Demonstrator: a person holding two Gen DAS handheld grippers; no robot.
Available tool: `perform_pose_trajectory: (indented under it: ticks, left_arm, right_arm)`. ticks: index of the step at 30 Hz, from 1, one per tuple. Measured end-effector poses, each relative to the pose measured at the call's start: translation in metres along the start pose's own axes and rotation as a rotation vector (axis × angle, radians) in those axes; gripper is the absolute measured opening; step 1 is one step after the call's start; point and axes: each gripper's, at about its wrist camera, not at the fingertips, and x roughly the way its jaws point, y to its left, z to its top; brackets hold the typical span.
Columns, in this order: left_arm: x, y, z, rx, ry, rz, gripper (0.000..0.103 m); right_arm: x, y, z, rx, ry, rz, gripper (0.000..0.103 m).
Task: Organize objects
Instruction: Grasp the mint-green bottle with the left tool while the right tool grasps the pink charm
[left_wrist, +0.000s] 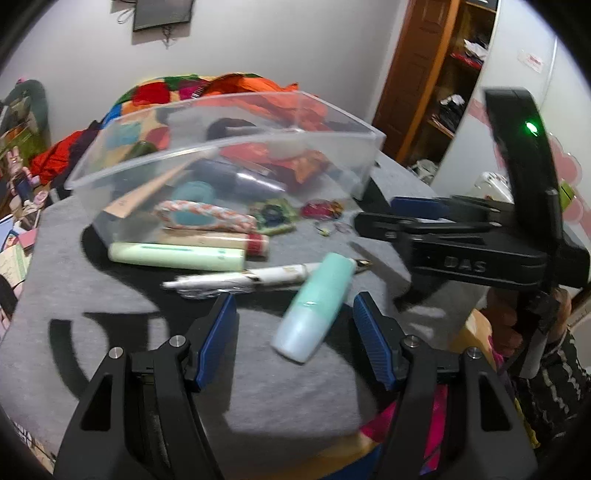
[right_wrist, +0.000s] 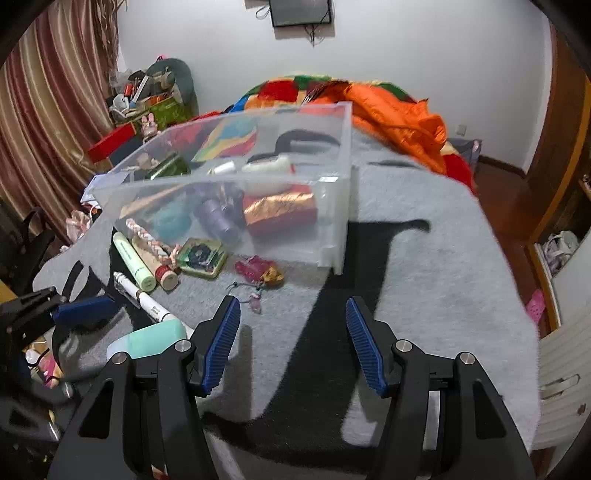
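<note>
Left claw (left_wrist: 295, 332) is apart and empty, pointing down at the mint-green and pale-blue plastic tube (left_wrist: 314, 308), which lies loose on the grey-covered bench (left_wrist: 110, 295) just ahead of the blue pads, slightly angled. Right claw (right_wrist: 291, 339) is also apart with nothing between the pads, over bare grey cover.

Handling guess: the tube looks light, stiff and smooth, so likely to roll or squirt out. Best taken across the middle of the body, pads square to its long axis.

Just beyond it, touching or nearly so, is a white pen with gold trim and exposed nib (left_wrist: 258, 278); thin, rigid, nib fragile, so grip the barrel. Further back lie a pale-green cylindrical tube (left_wrist: 177, 255) and a beige tube with a red cap (left_wrist: 218, 242), side by side against the bin.

Container: a clear plastic rectangular bin (left_wrist: 221, 147), tilted. Inside: a copper-red foil pack (right_wrist: 280, 210), a purple bottle (right_wrist: 218, 218), a teal round item, a white bottle and a dark green piece; the rest is too blurred to tell.

Loose near the bin: a green square tin (right_wrist: 201, 257) and a red trinket (right_wrist: 258, 269).
</note>
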Motion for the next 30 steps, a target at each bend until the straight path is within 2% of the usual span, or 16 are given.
perform_pose_trajectory:
  ticks: [4, 7, 8, 9, 13, 15, 16, 19, 30]
  left_arm:
    - [0.007, -0.010, 0.000, 0.037, 0.009, -0.003, 0.064]
    - [0.013, -0.008, 0.001, 0.007, 0.016, -0.004, 0.056]
    - [0.014, -0.007, 0.001, 0.000, 0.012, -0.005, 0.055]
    - [0.013, -0.007, 0.001, -0.009, 0.004, -0.001, 0.049]
    - [0.011, -0.004, -0.001, -0.018, -0.006, 0.004, 0.034]
    - [0.009, -0.001, -0.004, -0.020, -0.008, 0.004, 0.027]
    - [0.008, 0.000, -0.005, -0.022, -0.007, 0.000, 0.024]
    - [0.003, 0.004, -0.007, -0.037, -0.010, -0.007, 0.024]
    - [-0.017, 0.017, 0.004, -0.071, -0.072, 0.016, 0.024]
  right_arm:
    - [0.011, 0.006, 0.004, -0.007, 0.013, 0.007, 0.056]
    - [0.017, 0.011, 0.011, -0.021, 0.018, 0.026, 0.054]
    - [0.020, 0.013, 0.013, -0.025, 0.023, 0.026, 0.050]
    - [0.024, 0.015, 0.015, -0.028, 0.033, 0.027, 0.045]
    - [0.034, 0.021, 0.020, -0.040, 0.042, 0.009, 0.034]
    - [0.035, 0.024, 0.021, -0.043, 0.036, 0.008, 0.020]
    - [0.035, 0.024, 0.020, -0.044, 0.034, 0.011, 0.018]
    - [0.032, 0.025, 0.018, -0.044, 0.017, 0.005, 0.013]
    - [0.001, 0.016, 0.015, 0.008, -0.053, 0.044, 0.013]
